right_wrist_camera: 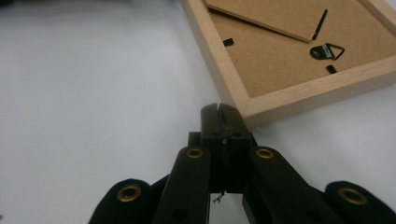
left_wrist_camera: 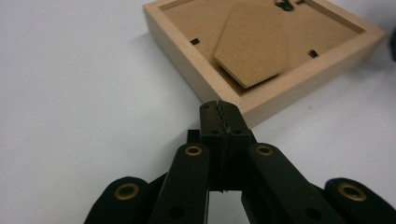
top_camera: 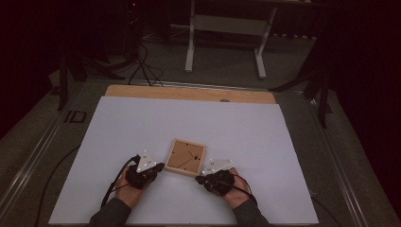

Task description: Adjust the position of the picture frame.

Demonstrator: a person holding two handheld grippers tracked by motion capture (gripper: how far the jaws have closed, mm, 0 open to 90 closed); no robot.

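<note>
While face-down, picture frame (top_camera: 185, 156) shows brown backing, pale wood rim.

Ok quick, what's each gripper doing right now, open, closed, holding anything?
Left gripper: closed, holding nothing, tips at a corner of the wooden picture frame.
Right gripper: closed, holding nothing, tips at another frame corner.

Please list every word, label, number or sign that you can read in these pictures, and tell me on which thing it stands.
No readable text anywhere.
Back of the wooden picture frame: bare brown board with small black clips and a hanger, no print.
White board under it: blank.
Grey plates on the left hand-held gripper and right hand-held gripper: white dots, no letters.
Table edge, far left: a dark mark, too blurred to read.
</note>
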